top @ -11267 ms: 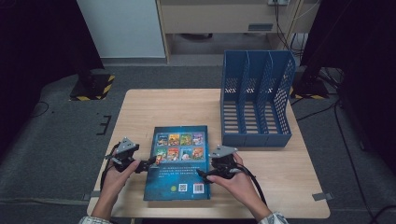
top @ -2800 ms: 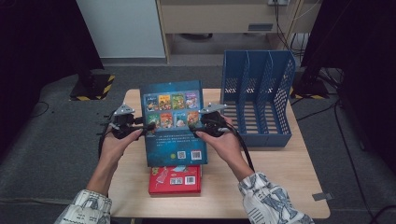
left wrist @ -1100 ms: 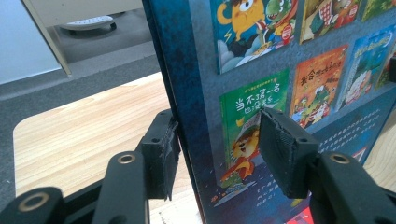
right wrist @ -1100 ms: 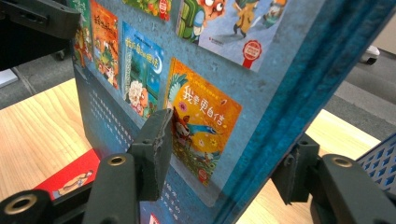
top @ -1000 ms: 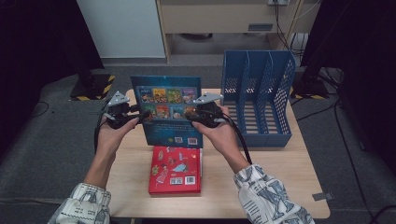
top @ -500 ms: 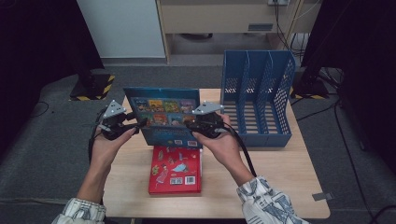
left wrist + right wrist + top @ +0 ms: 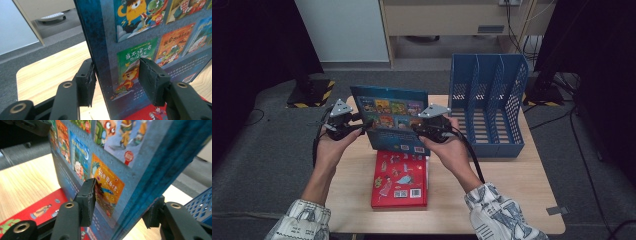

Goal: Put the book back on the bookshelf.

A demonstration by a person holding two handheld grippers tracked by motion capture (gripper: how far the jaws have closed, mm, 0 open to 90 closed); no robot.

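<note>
Blue book (image 7: pixel 393 120) — held upright off the table, left of the blue file rack (image 7: pixel 487 107), above the red book (image 7: pixel 400 179). Left gripper (image 7: pixel 360 127) clamps its left edge, right gripper (image 7: pixel 422 131) its right edge; both jaws closed on the cover. Advice: keep it vertical, line it up with a rack slot. Left gripper view alone shows the cover's cartoon panels (image 7: pixel 136 60) clearly — high view alone shows the rack's slots.

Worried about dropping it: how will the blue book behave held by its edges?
The blue book looks like a stiff hardcover, staying flat between the left gripper and right gripper. Its glossy-looking cover may slip; probably moderately heavy.
</note>
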